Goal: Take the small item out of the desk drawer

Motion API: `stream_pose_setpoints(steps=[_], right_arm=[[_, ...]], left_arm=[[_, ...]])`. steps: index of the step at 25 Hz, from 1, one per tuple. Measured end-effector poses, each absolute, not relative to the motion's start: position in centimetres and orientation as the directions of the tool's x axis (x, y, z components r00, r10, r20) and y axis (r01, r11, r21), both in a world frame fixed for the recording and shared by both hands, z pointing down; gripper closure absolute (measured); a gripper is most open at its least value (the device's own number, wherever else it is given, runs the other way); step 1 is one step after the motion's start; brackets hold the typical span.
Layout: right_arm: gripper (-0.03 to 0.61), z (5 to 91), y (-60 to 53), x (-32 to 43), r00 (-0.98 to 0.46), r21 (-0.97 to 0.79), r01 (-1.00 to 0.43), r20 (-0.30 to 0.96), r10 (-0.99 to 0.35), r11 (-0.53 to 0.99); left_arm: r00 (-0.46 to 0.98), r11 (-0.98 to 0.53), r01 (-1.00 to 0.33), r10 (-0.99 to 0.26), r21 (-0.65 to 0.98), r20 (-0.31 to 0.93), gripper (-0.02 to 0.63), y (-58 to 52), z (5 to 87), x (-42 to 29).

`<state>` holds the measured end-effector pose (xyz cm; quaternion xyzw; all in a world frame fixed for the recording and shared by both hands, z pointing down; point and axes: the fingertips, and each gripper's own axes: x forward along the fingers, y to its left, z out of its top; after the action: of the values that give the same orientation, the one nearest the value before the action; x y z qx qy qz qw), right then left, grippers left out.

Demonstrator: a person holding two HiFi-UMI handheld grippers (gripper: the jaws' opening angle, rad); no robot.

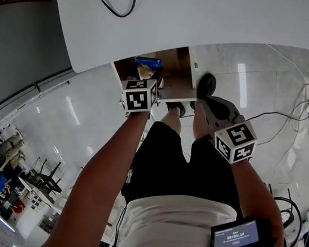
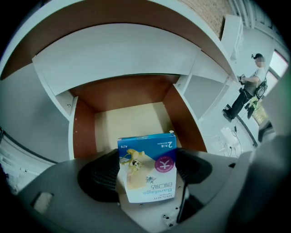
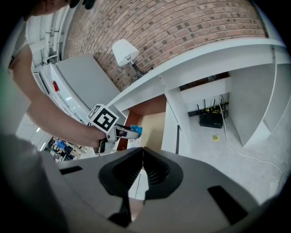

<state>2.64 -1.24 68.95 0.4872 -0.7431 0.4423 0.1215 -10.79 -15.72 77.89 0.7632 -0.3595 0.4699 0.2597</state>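
wood-lined drawer (image 2: 127, 123) | left hand-held gripper (image 2: 148, 172) clamps flat cardboard box (image 2: 146, 159)

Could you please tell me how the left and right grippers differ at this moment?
The left gripper is clamped on a blue bandage box; the right gripper is shut on nothing. The left gripper hangs over the open drawer; the right gripper sits beside it. Neither gripper's jaws stand open.

Blue box (image 2: 148, 166) reads "Bandage", with "HYNAUT" in small print just by it and a big "2" at the far corner. The wrist screen (image 1: 235, 238) shows a line of digits, too small to read.
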Motion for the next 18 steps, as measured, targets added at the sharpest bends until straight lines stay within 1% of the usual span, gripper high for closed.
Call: stream_pose_setpoints(steps=[15, 18], right_arm=[[0.572, 67.0, -2.6, 1.8, -0.470, -0.508, -0.850, 0.610, -0.638, 0.141], [0.572, 66.0, -3.2, 0.8, -0.466, -0.501, -0.853, 0.612, -0.639, 0.143]], left_arm=[[0.372, -0.579, -0.804, -0.317, 0.133, 0.872, 0.231, -14.2, 73.4, -11.1], [0.382, -0.586, -0.799, -0.317, 0.138, 0.868, 0.231, -14.0, 72.0, -12.2]])
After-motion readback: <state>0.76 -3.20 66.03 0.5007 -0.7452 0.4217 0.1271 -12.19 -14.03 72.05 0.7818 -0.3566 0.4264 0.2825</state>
